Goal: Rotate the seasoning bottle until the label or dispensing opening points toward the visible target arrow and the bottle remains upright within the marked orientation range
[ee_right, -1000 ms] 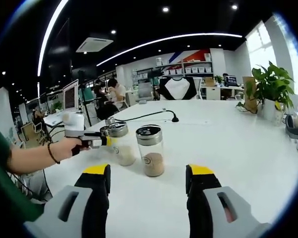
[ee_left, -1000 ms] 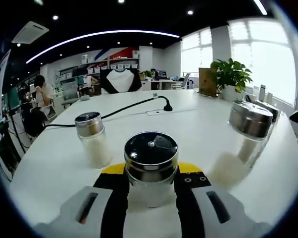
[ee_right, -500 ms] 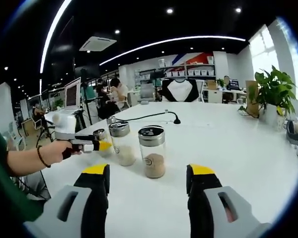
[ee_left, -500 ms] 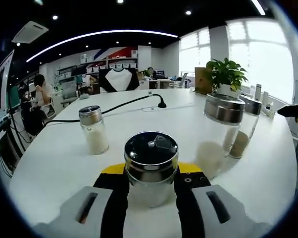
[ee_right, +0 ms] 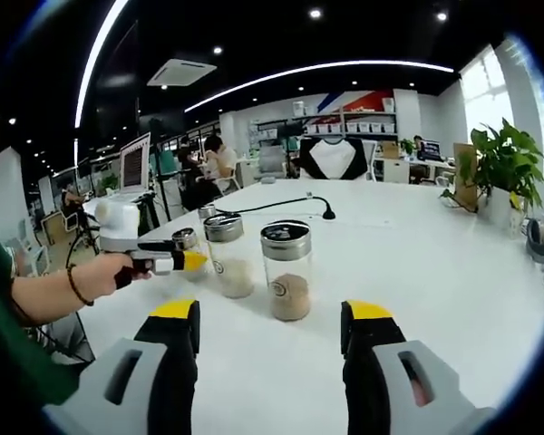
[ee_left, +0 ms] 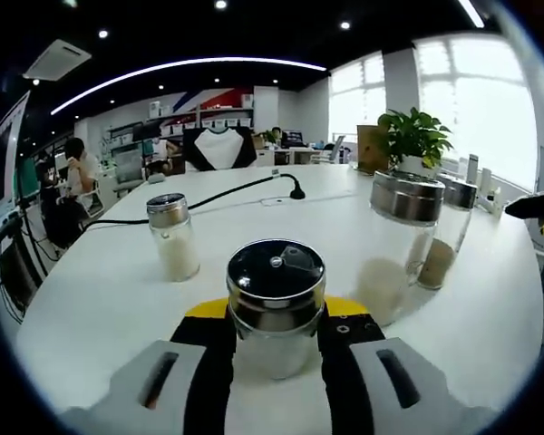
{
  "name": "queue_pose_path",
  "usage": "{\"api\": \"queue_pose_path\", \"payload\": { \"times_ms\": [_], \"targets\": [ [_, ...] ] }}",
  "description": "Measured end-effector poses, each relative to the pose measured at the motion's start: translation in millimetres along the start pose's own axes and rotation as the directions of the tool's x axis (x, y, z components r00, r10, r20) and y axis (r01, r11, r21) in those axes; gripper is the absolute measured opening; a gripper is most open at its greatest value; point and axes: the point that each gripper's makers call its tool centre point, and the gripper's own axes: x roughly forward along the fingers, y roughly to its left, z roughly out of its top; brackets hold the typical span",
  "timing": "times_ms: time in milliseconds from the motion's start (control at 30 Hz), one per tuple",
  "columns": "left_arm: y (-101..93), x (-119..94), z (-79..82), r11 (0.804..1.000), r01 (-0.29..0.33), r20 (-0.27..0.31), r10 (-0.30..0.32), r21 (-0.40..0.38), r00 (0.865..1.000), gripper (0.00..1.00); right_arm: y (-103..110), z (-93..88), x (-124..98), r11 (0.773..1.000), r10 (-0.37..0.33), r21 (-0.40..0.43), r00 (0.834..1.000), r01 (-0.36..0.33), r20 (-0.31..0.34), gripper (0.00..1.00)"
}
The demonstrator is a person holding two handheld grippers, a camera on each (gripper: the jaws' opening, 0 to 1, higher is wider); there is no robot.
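Holding seasoning bottle [ee_left: 276, 304] upright, my left gripper [ee_left: 274, 349] fingers clamped on glass body, black-and-chrome lid facing camera. My right gripper [ee_right: 270, 337] fingers apart, nothing between. Beyond on white tabletop [ee_left: 100, 290]: small shaker [ee_left: 172, 237] left, two larger jars [ee_left: 396, 245] right. Far: black cable [ee_left: 240, 188], potted plant [ee_left: 412, 138].

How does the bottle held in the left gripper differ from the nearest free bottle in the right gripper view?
The held bottle sits clamped between the left gripper fingers; the brown-powder bottle stands free on the white table, ahead of the open right gripper. The held bottle contains something whitish, while the free one holds brown powder, filling only its bottom. Both are clear glass, upright, with shiny metal lids.
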Motion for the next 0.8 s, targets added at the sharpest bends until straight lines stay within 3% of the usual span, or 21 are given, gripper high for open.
{"api": "queue_pose_path", "payload": {
  "times_ms": [533, 700, 800],
  "targets": [
    [-1.0, -1.8, -2.3, 1.000, 0.031, 0.010, -0.031, 0.005, 0.999, 0.37, -1.2, -0.9, 0.8, 1.000, 0.006, 0.030, 1.000, -0.006, 0.001, 0.62],
    [-2.1, -2.5, -2.3, 0.997, 0.071, 0.049, -0.072, 0.018, 0.996, 0.37, -3.1, -1.5, 0.2, 1.000, 0.000, 0.027, 1.000, 0.000, -0.004, 0.61],
    [-3.5, -2.5, -2.0, 0.995, 0.094, 0.044, -0.096, 0.031, 0.994, 0.37, -4.6, -2.1, -0.5, 1.000, -0.004, 0.027, 1.000, 0.005, -0.007, 0.61]
  ]
}}
